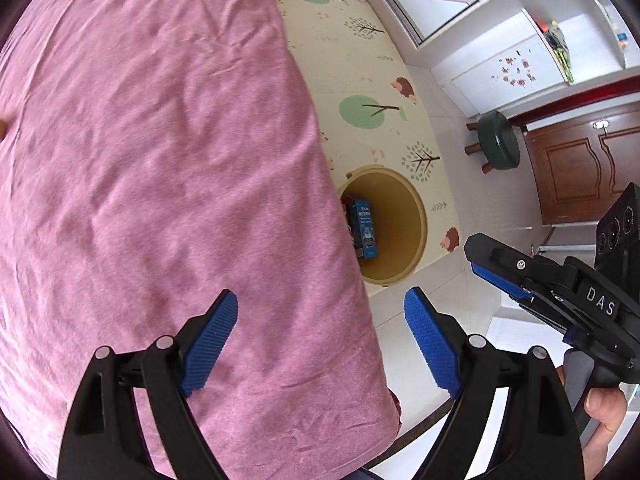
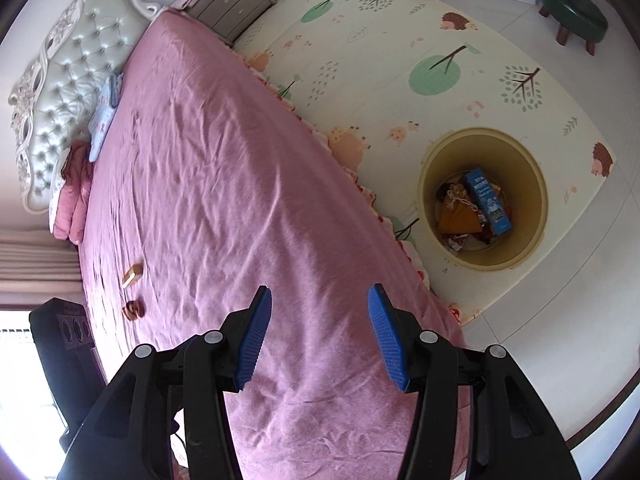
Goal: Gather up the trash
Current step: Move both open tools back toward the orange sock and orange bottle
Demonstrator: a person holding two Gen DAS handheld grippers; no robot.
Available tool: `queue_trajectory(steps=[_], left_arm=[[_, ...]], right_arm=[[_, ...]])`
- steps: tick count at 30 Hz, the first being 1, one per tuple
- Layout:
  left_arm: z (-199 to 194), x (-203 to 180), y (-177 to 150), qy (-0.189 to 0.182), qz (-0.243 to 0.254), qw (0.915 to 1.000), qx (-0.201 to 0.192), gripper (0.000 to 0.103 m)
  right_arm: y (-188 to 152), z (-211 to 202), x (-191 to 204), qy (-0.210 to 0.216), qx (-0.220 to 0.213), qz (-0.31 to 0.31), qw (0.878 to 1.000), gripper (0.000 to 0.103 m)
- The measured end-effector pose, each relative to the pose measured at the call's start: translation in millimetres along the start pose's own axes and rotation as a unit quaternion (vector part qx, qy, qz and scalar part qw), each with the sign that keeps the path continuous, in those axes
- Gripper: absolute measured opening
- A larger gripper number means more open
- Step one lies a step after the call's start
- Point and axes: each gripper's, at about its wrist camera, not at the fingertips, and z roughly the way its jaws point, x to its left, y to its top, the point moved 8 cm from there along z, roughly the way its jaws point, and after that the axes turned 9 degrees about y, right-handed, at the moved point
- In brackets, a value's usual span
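Note:
My left gripper [image 1: 320,300] hangs open over the near edge of a pink bed cover [image 1: 160,160], with nothing between its blue pads. A round yellow bin [image 1: 420,216] stands on the floor beside the bed, with a blue carton [image 1: 365,229] inside. My right gripper [image 1: 476,256] shows at the right, held by a hand. In the right wrist view that gripper [image 2: 320,294] is open and empty above the bed cover [image 2: 240,180]. The bin [image 2: 484,133] holds the blue carton [image 2: 489,201] and orange and brown scraps. A small tan piece [image 2: 133,273] and a brown wrapper [image 2: 134,309] lie on the bed at the left.
A patterned play mat [image 2: 400,60] covers the floor beside the bed. A green stool [image 2: 574,12] stands at its far corner and a nightstand [image 2: 236,4] sits by the tufted headboard [image 2: 68,92]. Pillows [image 2: 102,116] lie at the bed's head. A wooden door [image 1: 580,168] is at the right.

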Motion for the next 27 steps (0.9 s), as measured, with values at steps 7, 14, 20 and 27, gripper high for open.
queue_trajectory(steps=[7, 14, 20, 27], left_arm=[[-24, 98, -10, 0.012, -0.093, 0.9954, -0.023, 0.085], [-46, 193, -21, 0.028, -0.191, 0.98, -0.048, 0.085], [-58, 270, -21, 0.043, -0.261, 0.9621, -0.067, 0.086], [-59, 353, -14, 0.046, -0.349, 0.9325, -0.08, 0.086]], right_arm=[[-25, 56, 82, 0.006, 0.05, -0.075, 0.996, 0.05], [-40, 110, 149, 0.01, 0.09, -0.135, 0.987, 0.05], [-49, 158, 207, 0.007, 0.115, -0.194, 0.974, 0.05], [-58, 216, 264, 0.001, 0.141, -0.257, 0.956, 0.05]])
